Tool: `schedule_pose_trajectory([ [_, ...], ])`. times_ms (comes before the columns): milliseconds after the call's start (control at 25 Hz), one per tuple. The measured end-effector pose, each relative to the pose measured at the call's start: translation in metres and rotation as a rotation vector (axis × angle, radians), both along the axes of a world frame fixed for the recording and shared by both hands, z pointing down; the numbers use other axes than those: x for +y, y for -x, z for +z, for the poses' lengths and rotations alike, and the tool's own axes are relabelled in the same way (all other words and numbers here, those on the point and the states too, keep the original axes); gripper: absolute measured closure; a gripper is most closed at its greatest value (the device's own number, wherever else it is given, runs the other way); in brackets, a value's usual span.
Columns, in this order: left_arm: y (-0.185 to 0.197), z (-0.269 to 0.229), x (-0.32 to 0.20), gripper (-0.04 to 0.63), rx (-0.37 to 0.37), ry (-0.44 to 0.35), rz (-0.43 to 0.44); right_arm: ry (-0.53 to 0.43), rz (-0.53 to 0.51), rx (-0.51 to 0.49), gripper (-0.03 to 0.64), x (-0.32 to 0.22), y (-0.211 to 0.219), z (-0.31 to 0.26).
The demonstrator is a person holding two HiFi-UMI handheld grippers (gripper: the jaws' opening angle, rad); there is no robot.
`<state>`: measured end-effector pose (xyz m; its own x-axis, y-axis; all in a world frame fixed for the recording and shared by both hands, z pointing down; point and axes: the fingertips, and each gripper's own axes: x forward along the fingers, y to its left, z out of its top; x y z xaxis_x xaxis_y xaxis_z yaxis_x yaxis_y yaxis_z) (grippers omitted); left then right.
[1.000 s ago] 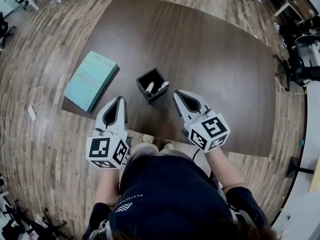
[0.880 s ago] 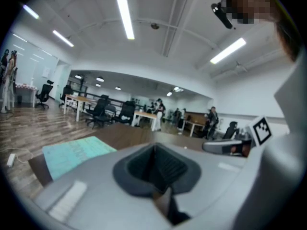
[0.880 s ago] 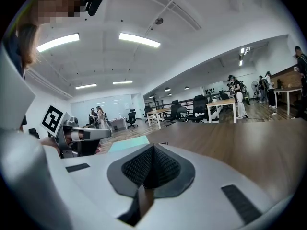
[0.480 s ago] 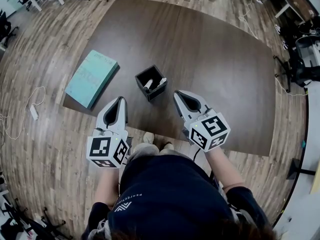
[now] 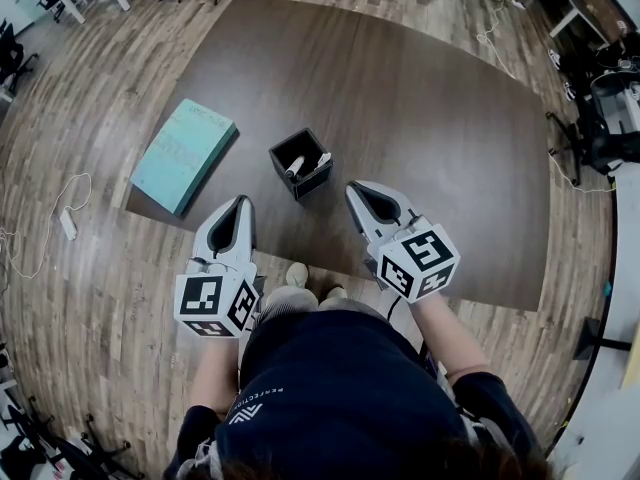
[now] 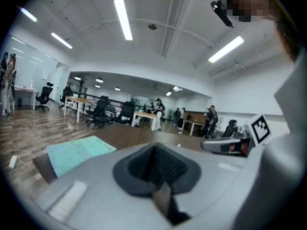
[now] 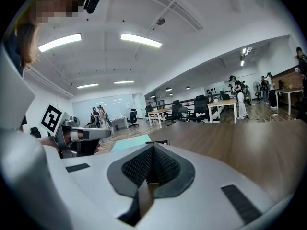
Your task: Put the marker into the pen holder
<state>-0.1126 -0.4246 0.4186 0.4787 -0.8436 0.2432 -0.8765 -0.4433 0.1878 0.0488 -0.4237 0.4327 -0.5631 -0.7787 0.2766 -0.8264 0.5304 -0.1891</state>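
Note:
A black square pen holder (image 5: 301, 165) stands near the front edge of the dark table (image 5: 420, 118). Two markers lean inside it, one (image 5: 294, 168) at the left and one (image 5: 322, 160) at the right. My left gripper (image 5: 241, 201) hovers shut and empty at the table's front edge, below and left of the holder. Level with it, my right gripper (image 5: 357, 189) is shut and empty just right of the holder. In the right gripper view the holder's rim (image 7: 158, 142) peeks over the closed jaws (image 7: 152, 148). The left gripper view shows shut jaws (image 6: 154, 150) and no holder.
A teal book (image 5: 182, 156) lies on the table's left corner, also seen in the left gripper view (image 6: 79, 152). A white power strip (image 5: 65, 225) and its cord lie on the wood floor at the left. Office desks and chairs stand far behind.
The holder sits slightly farther from both grippers than a second ago. Both grippers stay shut and hold their places in the view.

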Motion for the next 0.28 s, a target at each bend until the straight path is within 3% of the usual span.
schedule_pose_trajectory([
  [280, 0.0018, 0.0022, 0.0029, 0.586, -0.006, 0.003, -0.003, 0.004, -0.014, 0.008, 0.617, 0.0028, 0.0033, 0.0016],
])
